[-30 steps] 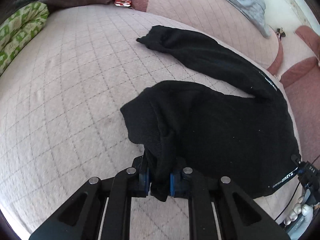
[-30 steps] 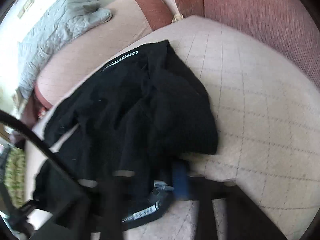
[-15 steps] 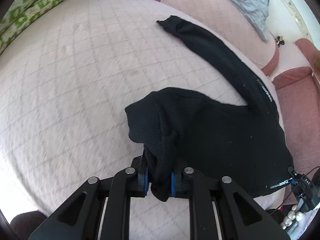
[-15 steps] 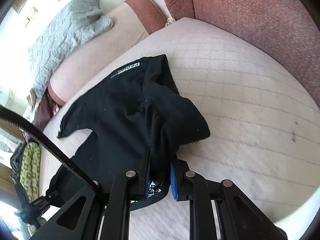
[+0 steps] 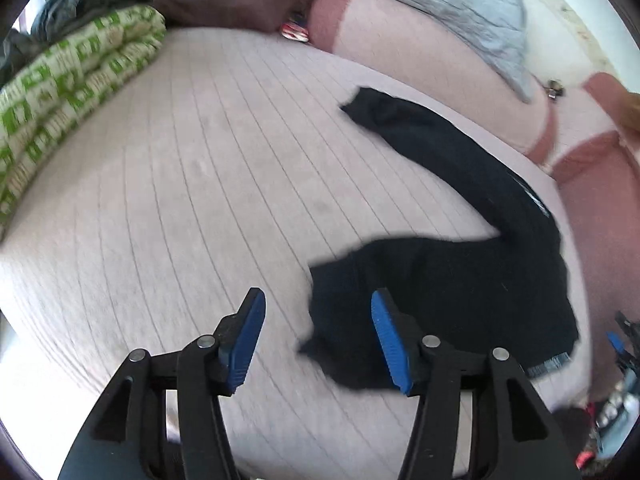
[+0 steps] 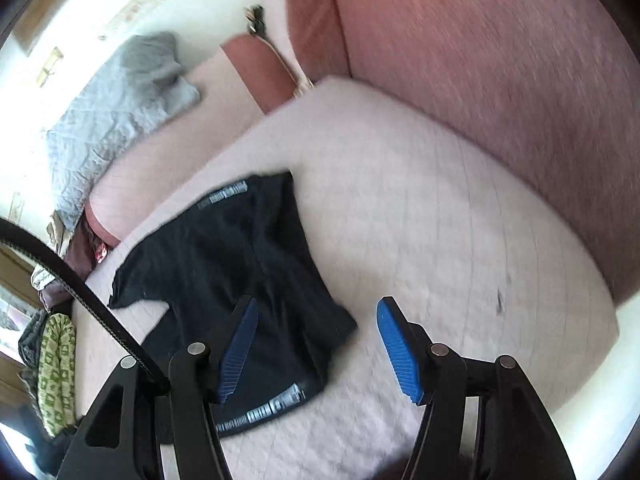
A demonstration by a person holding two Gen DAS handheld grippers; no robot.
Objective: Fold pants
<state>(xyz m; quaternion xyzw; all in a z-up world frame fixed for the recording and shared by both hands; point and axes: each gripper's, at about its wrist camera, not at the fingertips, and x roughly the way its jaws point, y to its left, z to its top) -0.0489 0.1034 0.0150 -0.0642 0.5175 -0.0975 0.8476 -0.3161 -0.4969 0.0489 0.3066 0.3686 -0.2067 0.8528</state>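
Ahead of the left gripper [image 5: 318, 336], in the left wrist view, the black pants [image 5: 448, 280] lie on the quilted bed [image 5: 180, 200]. Its jaws are opening, and the blue pads [image 5: 245, 340] press on nothing: the gap shows mostly bare quilt, with a loose corner of the cloth reaching in from the right and passing behind the right-hand pad. One leg runs away from the gripper toward the far right, its cuff well apart from the rest; the other is doubled back into a thick heap just beyond the fingertips. A green patterned quilt [image 5: 60, 92] lies far off to the left (no part of the job).

Below the right gripper [image 6: 316, 344], in the right wrist view, the same pants [image 6: 224, 264] lie bunched on the bed [image 6: 420, 208], the printed waistband [image 6: 276, 406] close under the left-hand finger. These jaws are opening too, with no cloth pinched: the folded edge sits under the left part of the gap and bare bed fills the rest.

My reading is that a first fold is being let go, and it is a rough one, with one leg not yet brought in. The next move likely calls for taking the far cuff, drawing that leg over the heap, then smoothing the pile before folding again. Picking up a single layer at the edge will matter, since the cloth is dark and the layers are hard to tell apart.
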